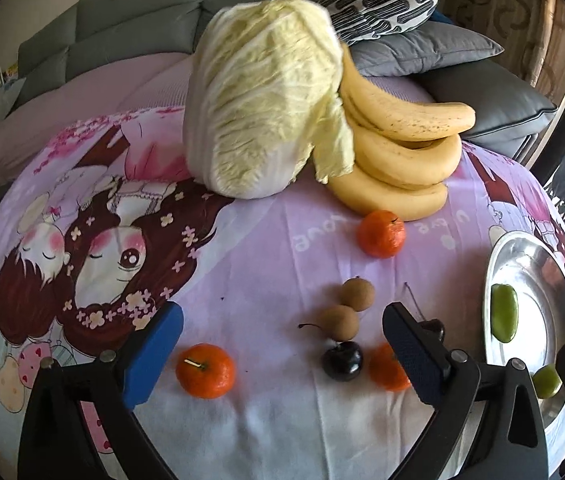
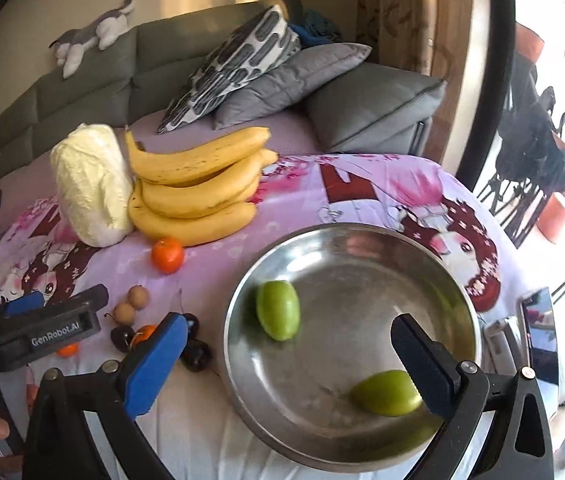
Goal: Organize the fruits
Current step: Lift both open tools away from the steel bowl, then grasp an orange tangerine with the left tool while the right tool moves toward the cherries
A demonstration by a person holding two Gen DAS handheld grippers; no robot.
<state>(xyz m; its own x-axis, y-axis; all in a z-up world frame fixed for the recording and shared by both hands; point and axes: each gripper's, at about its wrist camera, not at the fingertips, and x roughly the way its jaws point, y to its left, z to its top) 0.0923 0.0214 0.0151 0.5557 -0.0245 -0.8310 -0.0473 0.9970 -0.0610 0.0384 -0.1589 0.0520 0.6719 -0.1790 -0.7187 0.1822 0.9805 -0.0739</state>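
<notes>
Pink cartoon bedsheet (image 1: 266,240) fills our left wrist view: cabbage (image 1: 262,92) beside bananas (image 1: 402,148), tangerines, longans and cherries nearer. Our left gripper (image 1: 282,356) hangs wide open, empty. Right wrist view: steel bowl (image 2: 362,240) beside the bananas holds two green fruits (image 2: 277,315); our right gripper (image 2: 288,360) gapes empty above it.

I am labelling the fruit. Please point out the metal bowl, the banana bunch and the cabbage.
metal bowl (image 2: 434,248): right wrist view, far rim.
banana bunch (image 2: 194,200): right wrist view, middle banana's side.
cabbage (image 1: 258,96): left wrist view, leafy middle.
</notes>
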